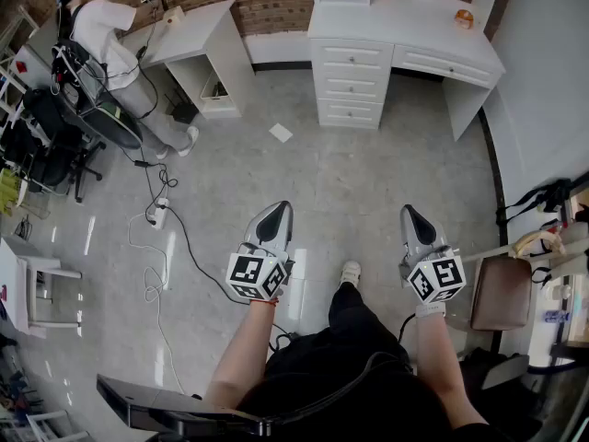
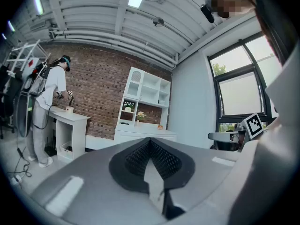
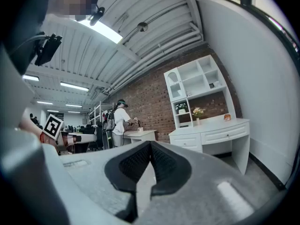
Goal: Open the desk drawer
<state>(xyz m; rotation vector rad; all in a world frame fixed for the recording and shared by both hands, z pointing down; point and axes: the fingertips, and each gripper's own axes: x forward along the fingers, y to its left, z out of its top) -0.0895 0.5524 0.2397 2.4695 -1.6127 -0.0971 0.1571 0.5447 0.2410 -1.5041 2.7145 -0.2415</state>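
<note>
The white desk stands against the brick wall at the far side of the room, with a stack of closed drawers on its left and one wide closed drawer under the top. It also shows far off as the desk in the left gripper view and the desk in the right gripper view. My left gripper and right gripper are held level over the floor, well short of the desk. Both are shut with nothing between the jaws, as with the left gripper and the right gripper.
A person works at a second white desk at the back left. A cable and power strip lie on the floor at left, and a scrap of paper lies before the desk. A brown chair stands at right.
</note>
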